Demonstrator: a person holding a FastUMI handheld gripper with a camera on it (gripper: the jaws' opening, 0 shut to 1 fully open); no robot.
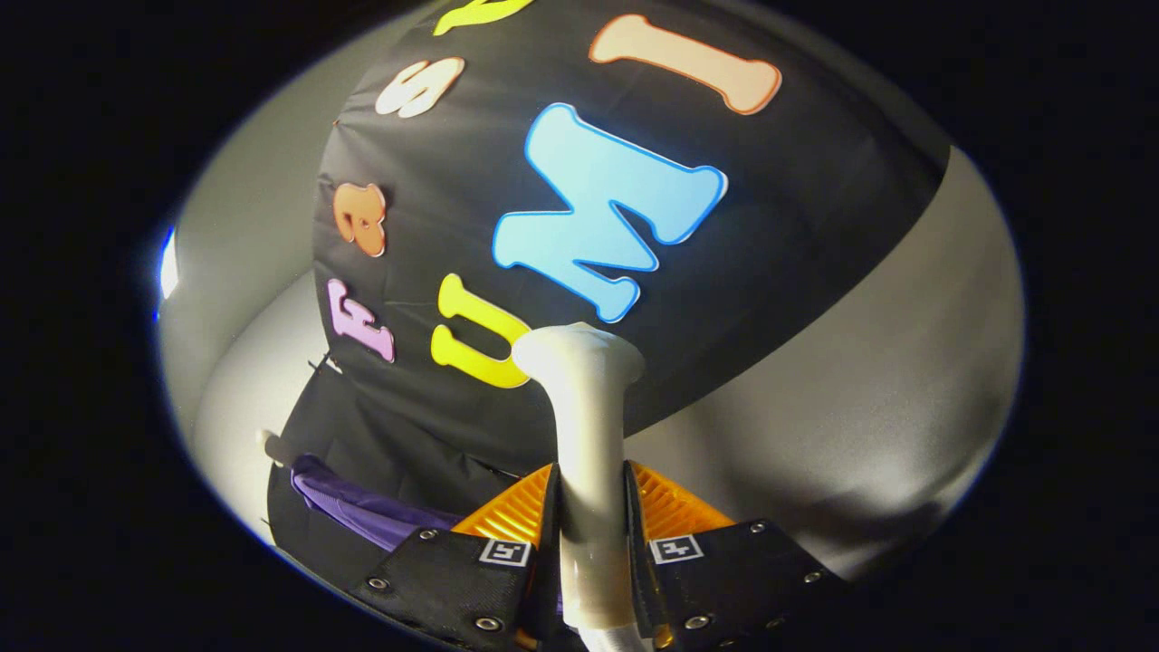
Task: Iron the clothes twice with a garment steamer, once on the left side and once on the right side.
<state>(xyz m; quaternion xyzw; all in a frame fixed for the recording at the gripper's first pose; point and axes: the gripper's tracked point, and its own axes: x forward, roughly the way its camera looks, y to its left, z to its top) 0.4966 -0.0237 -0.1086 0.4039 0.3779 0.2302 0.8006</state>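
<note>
The steamer (587, 426) stands upright between the two fingers of the gripper (590, 507). Its pale handle runs straight up through the gap between them, and its wider, flared head rises well beyond the fingertips. Both fingers (507, 512) press against the handle, one on each side, so the jaws are closed on the steamer and gripping it around the lower half of the handle. At the base of the steamer, below the fingers, a bit of ribbed hose (616, 641) leaves the handle.

To the left of the steamer and lower down, beyond the left finger, hangs a purple garment (362, 509). Part of it is hidden behind the finger, so how far it reaches toward the steamer cannot be told. It does not touch the steamer's head, which is well above it.

Behind the steamer's head hangs the booth's black cloth wall (797, 217), which also backs the garment. To the right of the steamer and on the far left beyond the cloth there is a plain grey wall (869, 398).
</note>
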